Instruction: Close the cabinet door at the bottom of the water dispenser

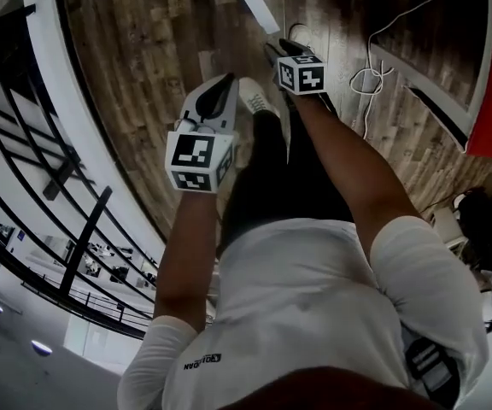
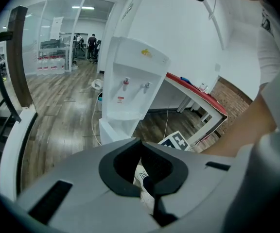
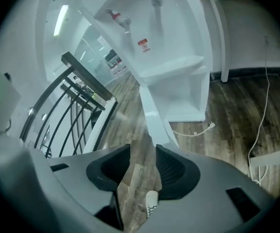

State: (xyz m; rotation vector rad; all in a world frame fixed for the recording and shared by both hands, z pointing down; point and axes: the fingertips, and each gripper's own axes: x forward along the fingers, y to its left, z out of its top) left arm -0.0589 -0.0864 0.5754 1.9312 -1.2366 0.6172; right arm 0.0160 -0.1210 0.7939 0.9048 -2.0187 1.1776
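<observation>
**Both grippers low before the dispenser, door standing open**

Left gripper [image 2: 140, 141]: clenched, jaw tips meeting, nothing caught in them. Through the cut-out behind the tips I see only my own sneaker [image 2: 141, 175] and floor. It points down and forward, with its marker cube [image 1: 196, 162] facing the head camera.

Right gripper [image 3: 143, 149]: released, jaws standing apart with nothing between the pads. Only wood floor [image 3: 232, 110] shows in the gap, along with the toe of my other shoe [image 3: 151, 200].

Water dispenser [image 2: 132, 81]: white, two taps on its front, standing on the floor ahead of me. Its bottom cabinet [image 3: 198, 93] is open. The cabinet door [image 3: 155, 118] is swung out toward me and shows edge-on, in line with the right gripper's gap just beyond its tips. It is near but not touching, as far as I can tell.

A white cable with a plug [image 3: 198, 129] lies on the floor beside the door. A red-topped table [image 2: 198, 93] stands to the dispenser's right. A black railing [image 3: 77, 96] runs along my left.
</observation>
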